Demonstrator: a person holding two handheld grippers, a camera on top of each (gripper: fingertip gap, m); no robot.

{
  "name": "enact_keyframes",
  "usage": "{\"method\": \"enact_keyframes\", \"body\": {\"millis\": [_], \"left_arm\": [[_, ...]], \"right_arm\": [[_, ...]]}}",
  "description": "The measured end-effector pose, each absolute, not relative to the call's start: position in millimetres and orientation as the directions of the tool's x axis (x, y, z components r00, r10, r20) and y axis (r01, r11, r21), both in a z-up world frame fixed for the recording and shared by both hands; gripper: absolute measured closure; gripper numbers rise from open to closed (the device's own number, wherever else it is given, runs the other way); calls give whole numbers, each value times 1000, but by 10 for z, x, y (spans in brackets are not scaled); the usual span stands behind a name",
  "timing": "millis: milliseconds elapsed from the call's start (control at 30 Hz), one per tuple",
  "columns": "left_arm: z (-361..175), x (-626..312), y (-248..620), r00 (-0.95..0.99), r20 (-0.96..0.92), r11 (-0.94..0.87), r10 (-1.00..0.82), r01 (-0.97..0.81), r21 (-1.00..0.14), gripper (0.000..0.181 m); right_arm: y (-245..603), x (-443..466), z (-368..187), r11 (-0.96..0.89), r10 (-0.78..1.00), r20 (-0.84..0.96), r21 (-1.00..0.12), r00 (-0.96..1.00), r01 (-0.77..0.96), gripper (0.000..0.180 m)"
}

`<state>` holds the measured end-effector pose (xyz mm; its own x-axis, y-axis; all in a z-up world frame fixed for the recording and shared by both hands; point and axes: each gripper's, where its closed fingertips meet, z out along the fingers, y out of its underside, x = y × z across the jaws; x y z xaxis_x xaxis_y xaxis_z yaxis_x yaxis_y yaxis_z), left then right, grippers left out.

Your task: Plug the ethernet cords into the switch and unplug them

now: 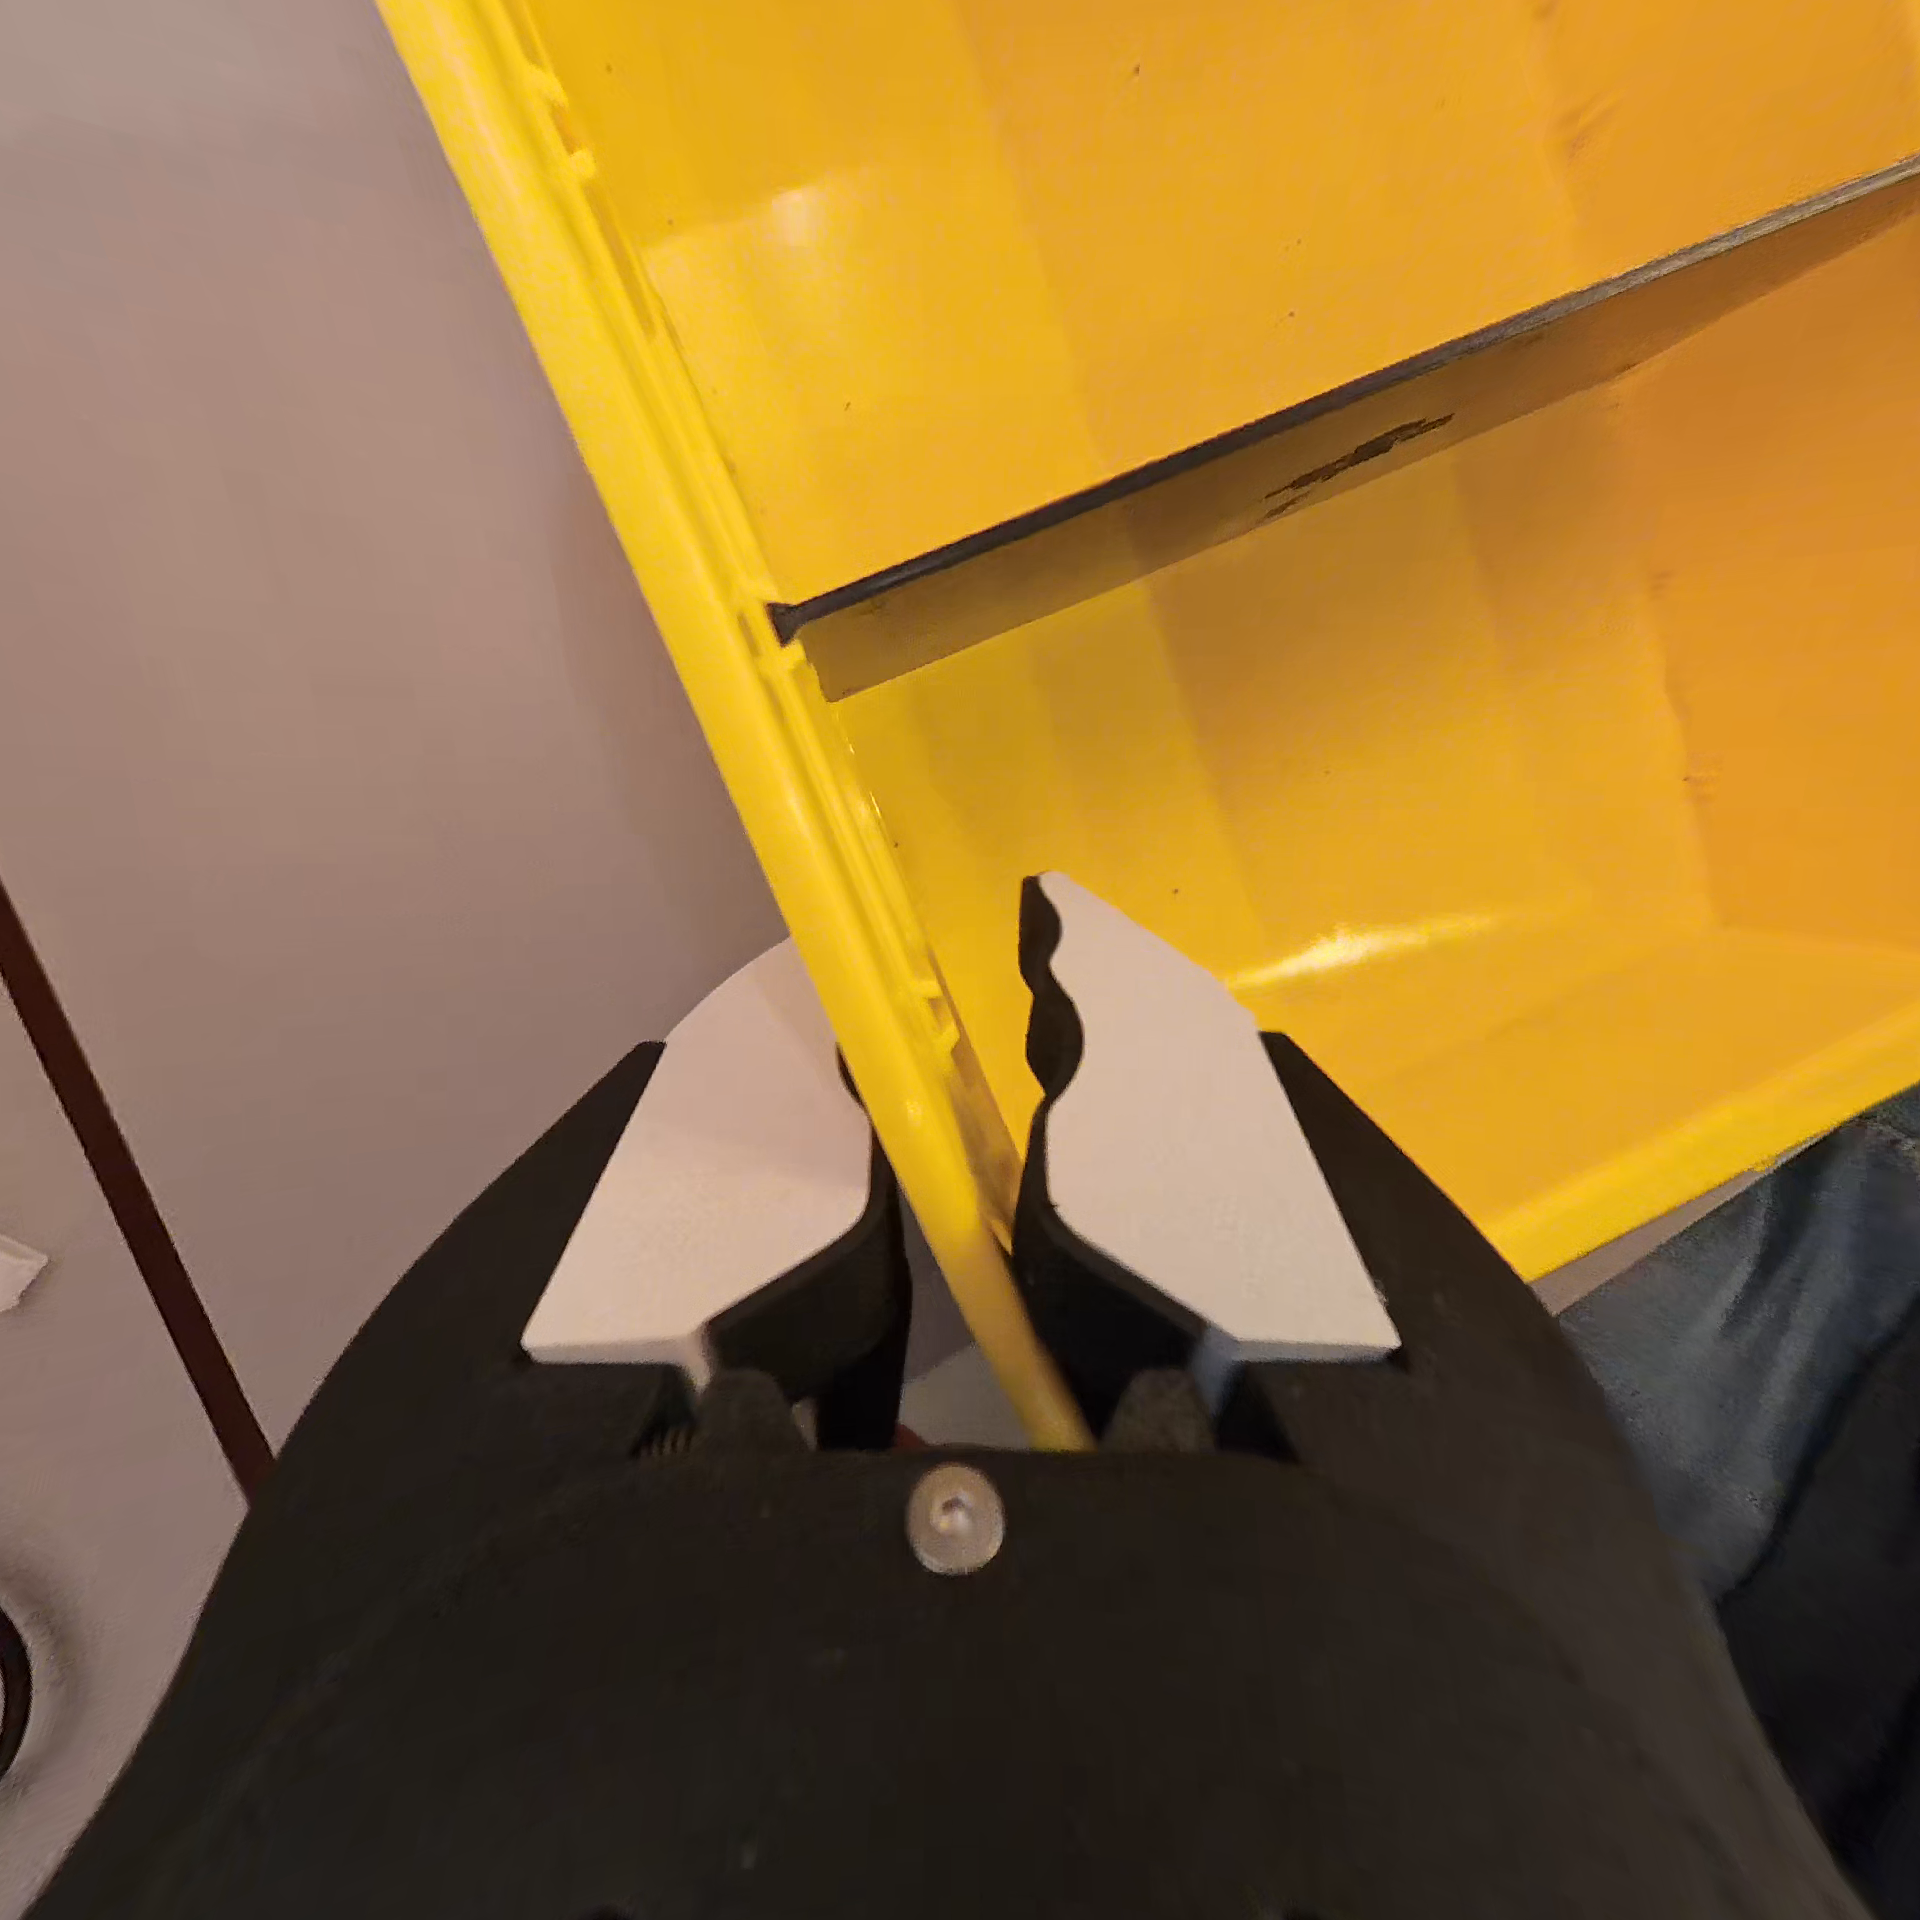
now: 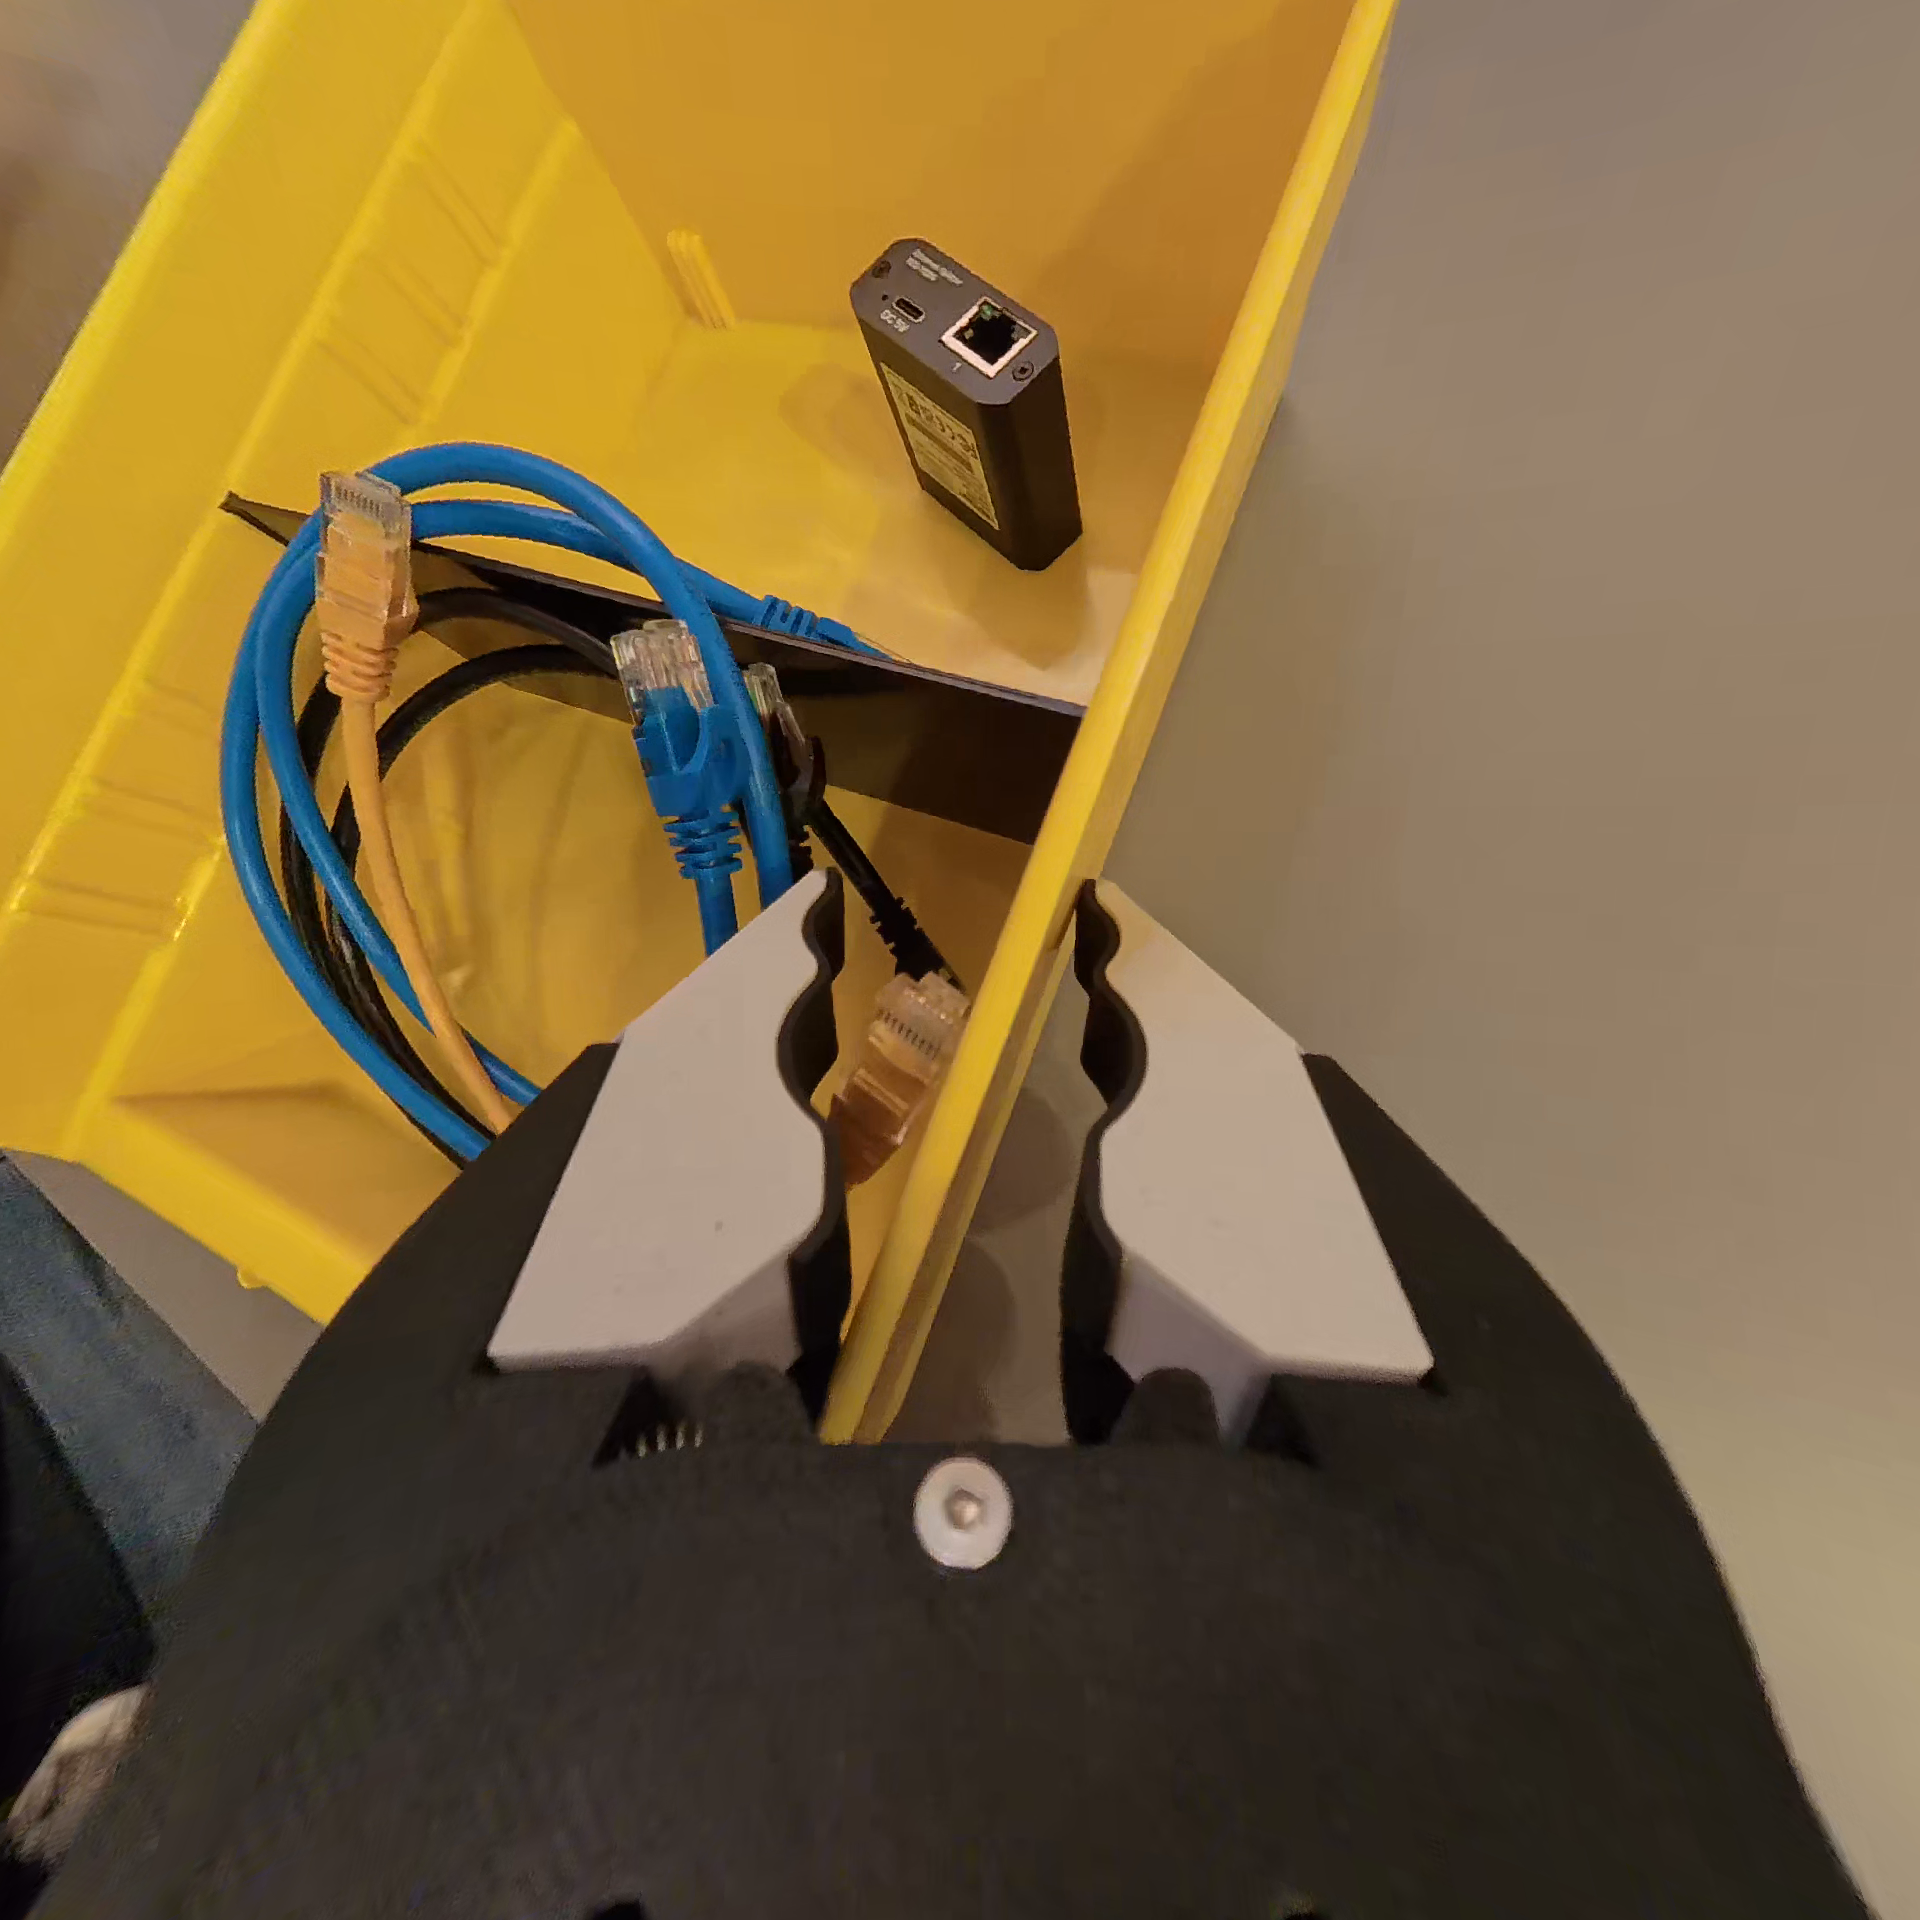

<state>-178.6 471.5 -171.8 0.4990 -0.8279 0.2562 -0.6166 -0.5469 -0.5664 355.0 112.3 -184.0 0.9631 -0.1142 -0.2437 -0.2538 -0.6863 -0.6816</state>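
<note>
A yellow bin (image 2: 343,312) holds a small black switch (image 2: 966,405) in its far compartment, its port facing me. Behind a black divider (image 2: 935,717), the near compartment holds coiled ethernet cords: a blue one (image 2: 260,779) with a plug (image 2: 675,727), an orange one (image 2: 364,561) with a second plug (image 2: 904,1060), and a black one (image 2: 862,862). My right gripper (image 2: 956,894) is open and straddles the bin's right wall. My left gripper (image 1: 940,987) is shut on the bin's left wall (image 1: 644,520). The left wrist view shows only bare bin floor and the divider (image 1: 1351,447).
The bin stands on a pale grey surface (image 2: 1558,623). A person's leg in blue jeans (image 1: 1766,1351) is by the bin's near edge. A dark strip (image 1: 104,1143) and a round metal part (image 1: 21,1662) lie far left. The gap from one gripper's tips to the other's is roughly 65 cm.
</note>
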Motion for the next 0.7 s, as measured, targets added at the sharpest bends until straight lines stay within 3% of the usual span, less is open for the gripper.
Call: {"method": "enact_keyframes", "body": {"millis": [500, 667, 700], "left_arm": [[-296, -1578, 4422, 424, 256, -429, -869, -386, -817, 160], [75, -1401, 4148, 375, 190, -339, -908, -387, -858, 160], [99, -1341, 4094, 367, 178, -327, -913, -396, -858, 160]], "right_arm": [[2733, 1190, -1654, -638, 185, -452, -731, 873, -243, 102], [2805, 698, -1415, -640, 307, -587, -710, 749, -294, 92], [2767, 691, -1373, -641, 318, -603, -706, 732, -303, 97]]}}
